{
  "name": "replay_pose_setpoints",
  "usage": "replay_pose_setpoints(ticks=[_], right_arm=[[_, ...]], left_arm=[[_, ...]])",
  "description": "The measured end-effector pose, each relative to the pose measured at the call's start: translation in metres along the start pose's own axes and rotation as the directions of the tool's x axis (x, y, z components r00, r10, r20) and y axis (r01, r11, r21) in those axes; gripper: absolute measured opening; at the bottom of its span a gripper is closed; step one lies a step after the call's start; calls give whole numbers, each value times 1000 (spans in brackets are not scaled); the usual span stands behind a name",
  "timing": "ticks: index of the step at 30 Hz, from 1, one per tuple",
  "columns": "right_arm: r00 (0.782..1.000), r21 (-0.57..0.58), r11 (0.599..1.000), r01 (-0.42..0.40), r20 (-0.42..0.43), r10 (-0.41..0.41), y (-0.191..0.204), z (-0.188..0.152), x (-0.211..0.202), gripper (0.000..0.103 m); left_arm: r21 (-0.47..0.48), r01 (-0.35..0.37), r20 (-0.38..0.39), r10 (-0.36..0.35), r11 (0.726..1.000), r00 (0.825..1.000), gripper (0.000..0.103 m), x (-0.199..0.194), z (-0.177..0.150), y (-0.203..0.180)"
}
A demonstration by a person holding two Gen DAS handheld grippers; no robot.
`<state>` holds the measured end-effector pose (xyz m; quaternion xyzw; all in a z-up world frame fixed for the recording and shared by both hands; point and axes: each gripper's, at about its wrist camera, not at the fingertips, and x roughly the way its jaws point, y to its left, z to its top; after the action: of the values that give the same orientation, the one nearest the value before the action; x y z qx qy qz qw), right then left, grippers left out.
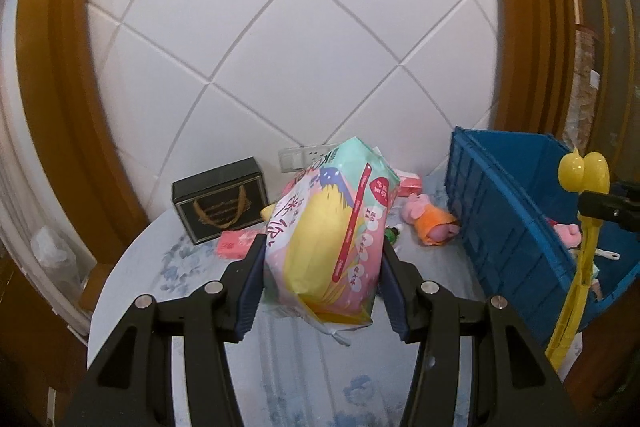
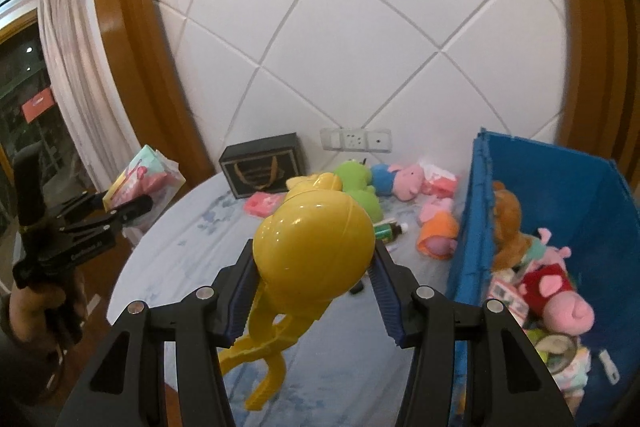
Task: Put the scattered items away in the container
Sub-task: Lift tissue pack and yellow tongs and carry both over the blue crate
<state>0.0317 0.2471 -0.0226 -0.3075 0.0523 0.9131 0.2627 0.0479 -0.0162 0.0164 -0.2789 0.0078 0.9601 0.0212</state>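
Scattered items lie at the table's (image 2: pixel 192 227) far edge beside the blue crate (image 2: pixel 560 195): pink pig plush (image 2: pixel 438 227), green plush (image 2: pixel 356 183), black box (image 2: pixel 262 167). Your left gripper (image 1: pixel 324 259) clamps the tissue pack (image 1: pixel 332 227) above the table; your right gripper (image 2: pixel 316 279) grips the yellow duck tongs (image 2: pixel 316 247) near the crate.

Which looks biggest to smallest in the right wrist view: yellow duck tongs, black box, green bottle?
1. yellow duck tongs, though they are nearest the camera, so their lead is inflated
2. black box
3. green bottle
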Motion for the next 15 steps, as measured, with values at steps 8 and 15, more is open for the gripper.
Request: replay_pose_setpoints(ticks=[8, 15], right_arm=[[999, 48, 998, 39, 20, -40, -47, -7, -27, 53], [993, 116, 987, 111, 19, -114, -96, -11, -54, 53]], left_arm=[[46, 62, 16, -62, 997, 998, 51, 9, 19, -61], [88, 136, 13, -138, 987, 990, 51, 26, 36, -114]])
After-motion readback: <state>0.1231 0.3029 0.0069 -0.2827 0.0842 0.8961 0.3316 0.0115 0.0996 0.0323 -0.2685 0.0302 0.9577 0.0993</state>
